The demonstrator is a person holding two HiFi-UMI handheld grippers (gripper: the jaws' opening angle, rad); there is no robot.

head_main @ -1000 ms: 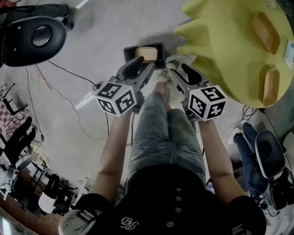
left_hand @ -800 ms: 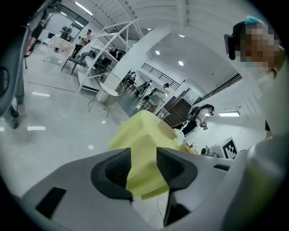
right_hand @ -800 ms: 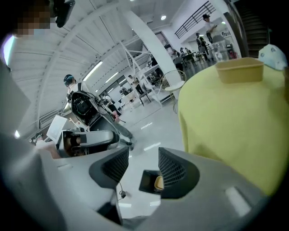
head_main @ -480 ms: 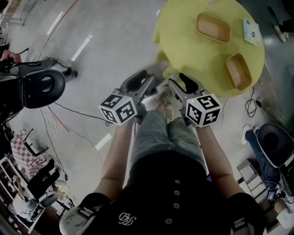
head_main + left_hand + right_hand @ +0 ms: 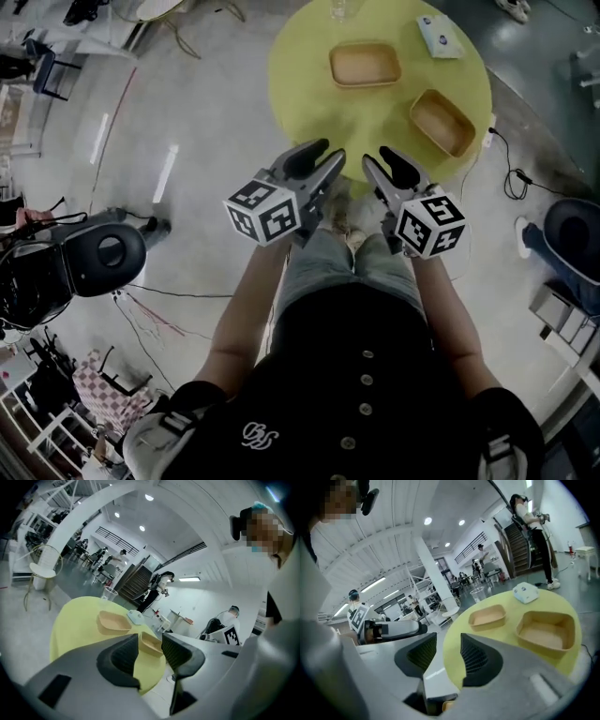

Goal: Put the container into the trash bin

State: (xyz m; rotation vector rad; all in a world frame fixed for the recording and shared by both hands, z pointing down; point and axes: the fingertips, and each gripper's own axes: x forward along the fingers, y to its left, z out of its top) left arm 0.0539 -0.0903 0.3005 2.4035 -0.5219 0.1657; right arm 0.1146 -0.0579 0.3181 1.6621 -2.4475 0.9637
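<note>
Two tan containers [image 5: 365, 64] [image 5: 442, 122] lie on the round yellow table [image 5: 300, 84]. Both show again in the right gripper view [image 5: 487, 616] [image 5: 546, 630] and in the left gripper view [image 5: 114, 622] [image 5: 151, 644]. My left gripper [image 5: 317, 161] is held in the air at the table's near edge, open, with nothing between its jaws. My right gripper [image 5: 386, 167] hangs beside it, jaws closing on nothing. Low between the right jaws shows a boxy bin [image 5: 433, 686] with something tan inside; the head view does not show it.
A clear cup [image 5: 477, 593] and a small white-and-blue object [image 5: 439, 36] stand at the table's far side. Black chairs sit at the left [image 5: 108, 258] and right [image 5: 577, 234], with cables [image 5: 159, 314] on the floor. People stand in the background.
Both grippers have risen from the bin on the floor and swung toward the table. The bin with its tan container has left the head view; the tabletop now lies ahead.
</note>
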